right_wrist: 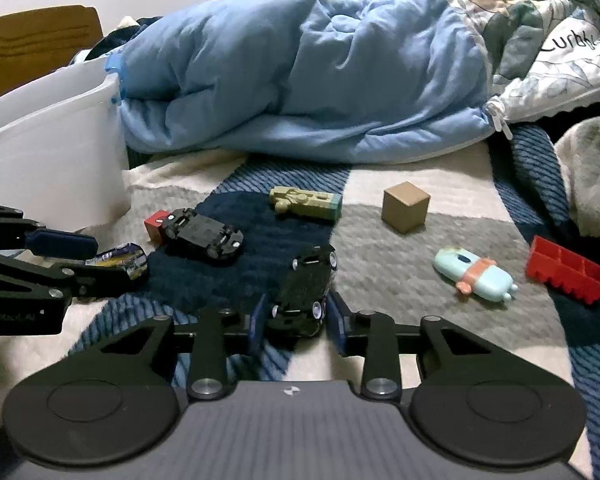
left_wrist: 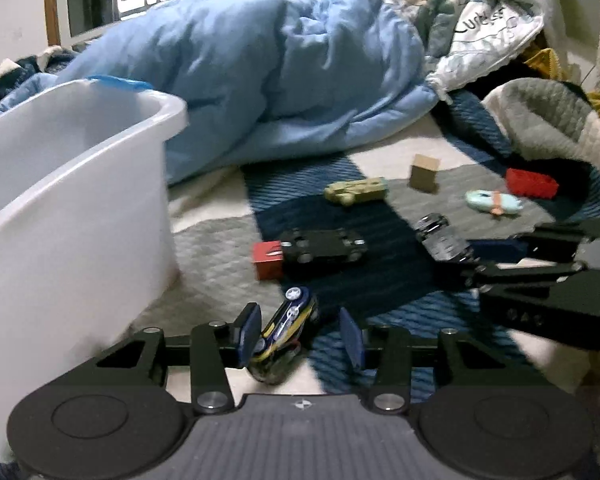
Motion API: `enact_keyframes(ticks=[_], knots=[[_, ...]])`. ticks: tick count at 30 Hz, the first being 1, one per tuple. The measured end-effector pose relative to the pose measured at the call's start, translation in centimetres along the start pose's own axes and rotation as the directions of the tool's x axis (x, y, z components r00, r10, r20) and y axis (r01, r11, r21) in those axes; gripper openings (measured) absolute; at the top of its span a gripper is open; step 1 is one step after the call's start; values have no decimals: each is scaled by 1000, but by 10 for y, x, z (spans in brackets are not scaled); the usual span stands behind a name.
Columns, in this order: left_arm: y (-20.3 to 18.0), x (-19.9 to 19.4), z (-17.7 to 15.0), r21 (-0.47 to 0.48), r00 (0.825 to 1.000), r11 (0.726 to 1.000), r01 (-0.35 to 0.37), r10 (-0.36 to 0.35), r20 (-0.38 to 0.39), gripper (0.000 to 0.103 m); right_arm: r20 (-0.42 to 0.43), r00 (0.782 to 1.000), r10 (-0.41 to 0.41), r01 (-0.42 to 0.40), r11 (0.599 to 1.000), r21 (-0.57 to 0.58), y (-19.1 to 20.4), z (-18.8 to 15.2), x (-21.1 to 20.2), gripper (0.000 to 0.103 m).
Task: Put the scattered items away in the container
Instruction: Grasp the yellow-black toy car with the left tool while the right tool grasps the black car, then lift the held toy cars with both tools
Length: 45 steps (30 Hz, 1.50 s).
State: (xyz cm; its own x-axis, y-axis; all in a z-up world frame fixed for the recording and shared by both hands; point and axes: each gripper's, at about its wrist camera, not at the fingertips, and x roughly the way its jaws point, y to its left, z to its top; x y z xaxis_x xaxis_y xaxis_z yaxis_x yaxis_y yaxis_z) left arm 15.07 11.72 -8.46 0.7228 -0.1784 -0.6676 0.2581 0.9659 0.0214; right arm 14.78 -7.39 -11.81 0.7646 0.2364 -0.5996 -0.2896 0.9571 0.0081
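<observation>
Left wrist view: the left gripper (left_wrist: pixel 298 334) has its blue pads either side of a dark blue toy car with yellow stripes and a star roundel (left_wrist: pixel 286 328). The left pad touches the car; a gap shows at the right pad, so the tongs are apart, not clamped. This view alone shows that gap. The white plastic container (left_wrist: pixel 72 184) stands just left of the gripper, on the patterned blue, grey and cream blanket (left_wrist: pixel 216 256).

Right wrist view: the right gripper (right_wrist: pixel 296 320) has both pads pressed against the flanks of a black toy car lying on its roof (right_wrist: pixel 306 292), tongs clamped on it. The left view shows this grip only side-on, at the frame's right.

Loose on the blanket, seen in both views: a second upturned black toy car (right_wrist: pixel 202 236) touching a small red block (right_wrist: pixel 156 224), an olive toy tank (right_wrist: pixel 306 202), a tan wooden cube (right_wrist: pixel 405 206), a pale blue toy with an orange band (right_wrist: pixel 474 274), and a red plastic brick (right_wrist: pixel 566 274). A light blue duvet (right_wrist: pixel 308 80) lies behind.
</observation>
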Motion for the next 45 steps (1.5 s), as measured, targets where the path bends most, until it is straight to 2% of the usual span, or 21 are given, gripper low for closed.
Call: enact_keyframes(ticks=[8,11,13,14,17,25,41,44,45], knots=[[-5,17,3,10,999,999,-36,36,-35,56,5,1000,-11,11,1000,-17,-5,-4,-12,36],[-8,22,3,23,998,999,-34,35,-59,56,1,1000,-23,23,1000,19,-10,-3,-6,40],[-6,26,3,17,997,1000,-13,15,-81,49,-23,1000,-14,14,999,36,-13,-1,2,43],[-4,27,3,7,995,1000,11,-10,-95,32,-29,1000,-8,9,999,42,-14,0,5,41],[-5,21,3,-8,995,999,40,-40,-95,30,-14,1000,-12,13,999,42,-14,-1,2,35],[-19,-2,-5,6,995,999,53,-53,-89,27,15,1000,-10,11,1000,-25,1,-5,-20,35],[-35,-54,-28,-24,998,999,47,-48,-44,27,59,998,22,-13,990,-139,35,-13,-77,35],[-41,-52,-35,45,997,999,30,-27,-69,33,66,997,26,-17,990,-143,38,-12,-81,35],[-43,-49,-38,69,997,997,22,-17,-75,39,66,997,27,-18,990,-142,38,-12,-81,35]])
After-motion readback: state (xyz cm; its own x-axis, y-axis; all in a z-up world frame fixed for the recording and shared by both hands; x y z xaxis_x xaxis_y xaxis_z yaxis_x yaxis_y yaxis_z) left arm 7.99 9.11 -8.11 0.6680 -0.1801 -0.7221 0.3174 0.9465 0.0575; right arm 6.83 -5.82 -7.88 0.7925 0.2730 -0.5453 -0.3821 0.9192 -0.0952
